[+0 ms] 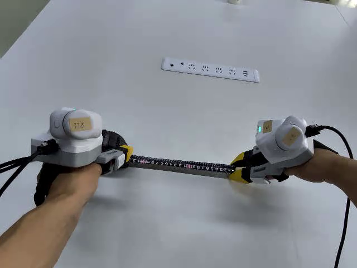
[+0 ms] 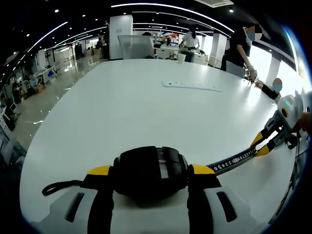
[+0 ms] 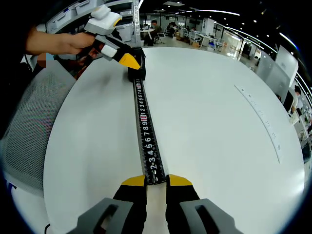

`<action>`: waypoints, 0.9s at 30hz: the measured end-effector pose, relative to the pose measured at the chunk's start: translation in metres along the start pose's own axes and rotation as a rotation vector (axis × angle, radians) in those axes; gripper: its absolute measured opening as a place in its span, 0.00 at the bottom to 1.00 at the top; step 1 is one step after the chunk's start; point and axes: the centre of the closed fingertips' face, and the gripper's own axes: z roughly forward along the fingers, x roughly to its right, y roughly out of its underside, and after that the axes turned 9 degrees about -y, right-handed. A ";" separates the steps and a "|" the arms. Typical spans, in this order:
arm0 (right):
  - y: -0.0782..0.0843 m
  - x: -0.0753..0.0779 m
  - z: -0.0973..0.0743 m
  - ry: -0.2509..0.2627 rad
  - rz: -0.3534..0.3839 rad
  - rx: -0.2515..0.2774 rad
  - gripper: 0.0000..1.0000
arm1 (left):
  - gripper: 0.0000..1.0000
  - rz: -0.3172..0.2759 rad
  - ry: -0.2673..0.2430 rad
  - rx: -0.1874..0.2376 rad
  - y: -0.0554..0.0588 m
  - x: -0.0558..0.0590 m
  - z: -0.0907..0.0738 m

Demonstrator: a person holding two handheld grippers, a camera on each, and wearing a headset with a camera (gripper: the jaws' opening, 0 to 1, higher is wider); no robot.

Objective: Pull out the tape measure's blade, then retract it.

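A black tape measure case (image 2: 150, 170) sits clamped between the yellow-tipped jaws of my left gripper (image 1: 124, 155), low on the white table. Its dark blade (image 1: 181, 164) with printed numbers runs out flat to the right, just above the tabletop. My right gripper (image 1: 239, 167) is shut on the blade's end. In the right gripper view the blade (image 3: 145, 134) stretches away from my jaws to the case (image 3: 135, 62) held by the other gripper. In the left gripper view the blade (image 2: 231, 162) leads off to the right gripper (image 2: 261, 144).
A white power strip (image 1: 210, 70) lies flat on the table (image 1: 178, 223) beyond the blade. Black cables (image 1: 343, 234) trail from both grippers. People stand at the far end of the table (image 2: 146, 97) in the left gripper view, and a grey mesh chair (image 3: 29, 131) stands beside it.
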 end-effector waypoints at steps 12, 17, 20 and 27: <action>0.000 -0.001 0.000 -0.001 -0.008 -0.003 0.10 | 0.54 0.019 -0.006 0.002 -0.001 0.001 0.003; 0.000 -0.001 0.000 -0.002 -0.009 -0.002 0.10 | 0.54 0.018 -0.005 0.006 0.000 0.001 0.002; 0.000 0.000 0.000 -0.003 -0.008 -0.002 0.10 | 0.54 0.016 -0.003 0.005 0.000 0.001 0.002; 0.000 -0.002 0.000 -0.004 -0.014 -0.008 0.10 | 0.54 0.012 0.004 0.004 0.000 0.000 0.001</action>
